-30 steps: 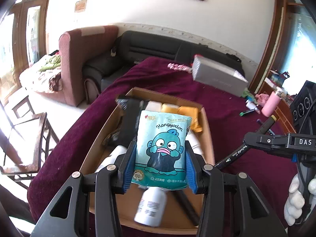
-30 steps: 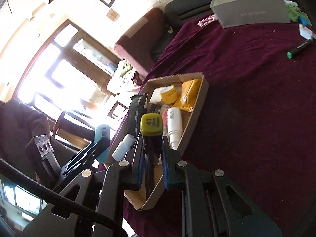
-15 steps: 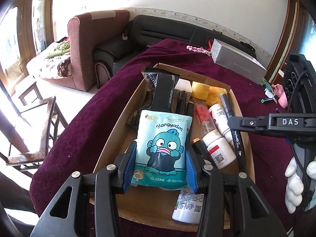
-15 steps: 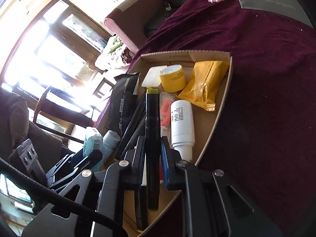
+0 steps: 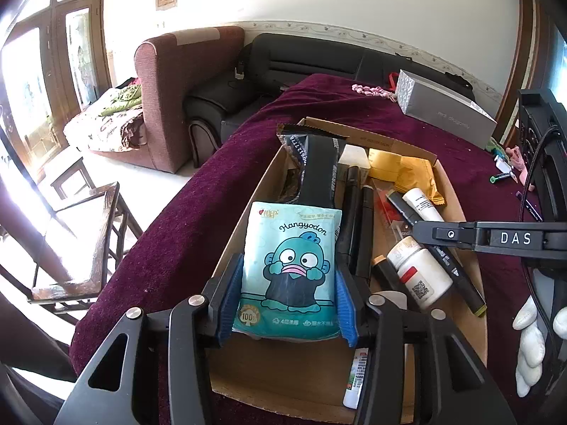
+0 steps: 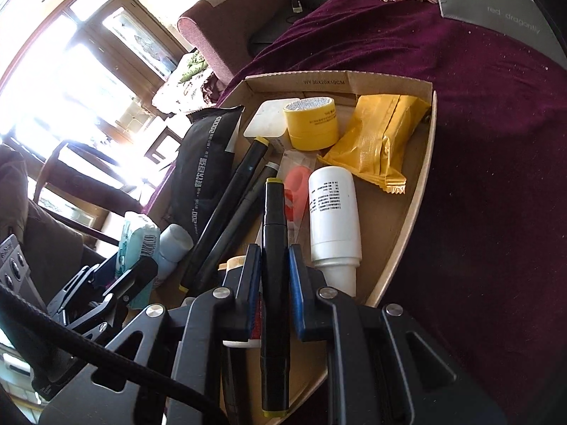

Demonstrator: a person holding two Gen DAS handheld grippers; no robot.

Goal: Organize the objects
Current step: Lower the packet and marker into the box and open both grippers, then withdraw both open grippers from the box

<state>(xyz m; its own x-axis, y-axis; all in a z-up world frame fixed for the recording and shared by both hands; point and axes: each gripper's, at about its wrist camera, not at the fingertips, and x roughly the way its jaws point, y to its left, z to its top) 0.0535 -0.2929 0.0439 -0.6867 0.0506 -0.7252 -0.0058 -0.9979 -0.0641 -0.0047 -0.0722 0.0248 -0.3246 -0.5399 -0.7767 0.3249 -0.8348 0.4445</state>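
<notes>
left gripper (image 5: 287, 294) – jaws clamped on teal cartoon-printed tissue pack (image 5: 290, 269), lower centre, above shallow brown cardboard box (image 5: 464, 212) | right gripper (image 6: 272, 290) – jaws closed on black yellow-capped marker pen (image 6: 274, 248), lower centre, over same box

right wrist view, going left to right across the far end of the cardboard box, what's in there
black pouch → white square lid → yellow jar → yellow packet, all inside the cardboard box

One cardboard box (image 6: 407, 226) — three black markers (image 6: 274, 248), two white bottles (image 6: 333, 219), one yellow pouch (image 6: 375, 138), one tissue pack (image 5: 288, 269)
</notes>
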